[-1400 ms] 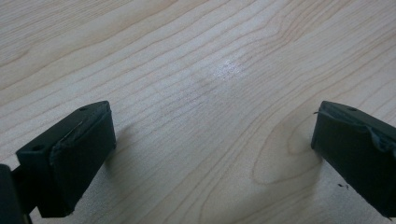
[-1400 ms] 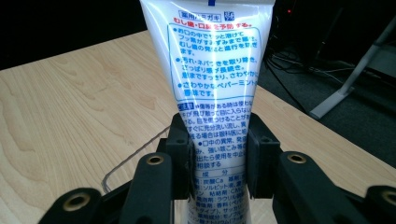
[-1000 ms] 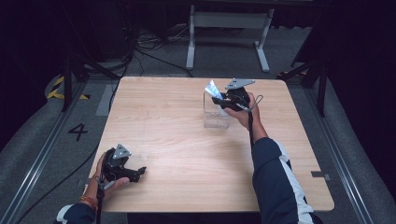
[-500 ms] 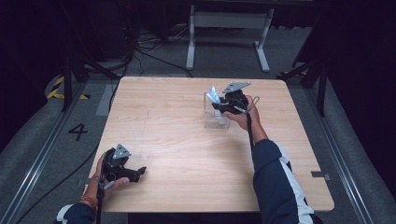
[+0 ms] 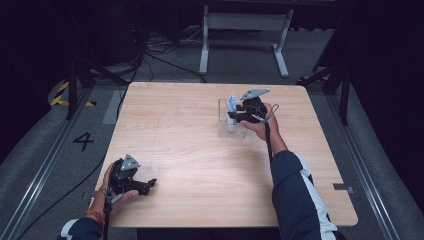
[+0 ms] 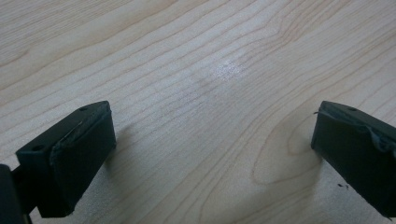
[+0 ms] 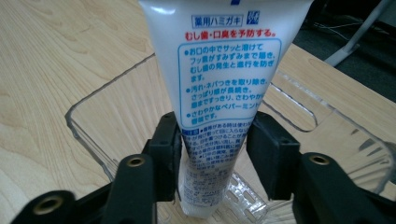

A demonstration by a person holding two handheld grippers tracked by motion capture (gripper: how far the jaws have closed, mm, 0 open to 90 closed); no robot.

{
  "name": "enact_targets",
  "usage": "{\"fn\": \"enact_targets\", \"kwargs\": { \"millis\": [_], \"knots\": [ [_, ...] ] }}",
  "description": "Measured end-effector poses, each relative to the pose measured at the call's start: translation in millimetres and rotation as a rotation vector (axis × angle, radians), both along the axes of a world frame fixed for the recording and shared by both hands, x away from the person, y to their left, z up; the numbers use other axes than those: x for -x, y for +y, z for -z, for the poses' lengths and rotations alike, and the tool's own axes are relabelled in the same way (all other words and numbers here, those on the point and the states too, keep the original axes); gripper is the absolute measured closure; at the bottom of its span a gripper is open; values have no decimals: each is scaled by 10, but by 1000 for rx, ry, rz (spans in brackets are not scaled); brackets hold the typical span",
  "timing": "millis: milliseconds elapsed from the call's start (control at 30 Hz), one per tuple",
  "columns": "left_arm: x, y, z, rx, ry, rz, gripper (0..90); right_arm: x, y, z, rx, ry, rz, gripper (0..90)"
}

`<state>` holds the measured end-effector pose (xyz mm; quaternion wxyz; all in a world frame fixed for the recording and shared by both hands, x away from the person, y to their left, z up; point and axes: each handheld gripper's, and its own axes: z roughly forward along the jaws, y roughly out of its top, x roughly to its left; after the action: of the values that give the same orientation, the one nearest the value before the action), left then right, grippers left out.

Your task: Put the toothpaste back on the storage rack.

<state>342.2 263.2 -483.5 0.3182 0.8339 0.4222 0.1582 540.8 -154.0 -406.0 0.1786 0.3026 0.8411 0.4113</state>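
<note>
White tube inside clear bin

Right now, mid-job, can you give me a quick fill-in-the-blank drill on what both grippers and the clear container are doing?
1. The right gripper is shut on a white ____ with Japanese print.
2. The tube's lower end sits inside a ____ plastic container.
3. The left gripper rests with its jaws ____ over bare wood.
4. Everything sits on a ____ table.

Missing words: toothpaste tube; clear; open; wooden
</note>
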Motion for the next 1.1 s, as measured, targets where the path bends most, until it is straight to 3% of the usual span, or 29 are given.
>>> {"fn": "enact_targets", "kwargs": {
  "millis": [567,1100],
  "knots": [
    [0,-1,0,1,0,-1,3,97,-10,-134,26,-20,15,451],
    [1,0,-1,-1,1,-1,3,304,-42,-314,65,-41,-15,384]
  ]
}}
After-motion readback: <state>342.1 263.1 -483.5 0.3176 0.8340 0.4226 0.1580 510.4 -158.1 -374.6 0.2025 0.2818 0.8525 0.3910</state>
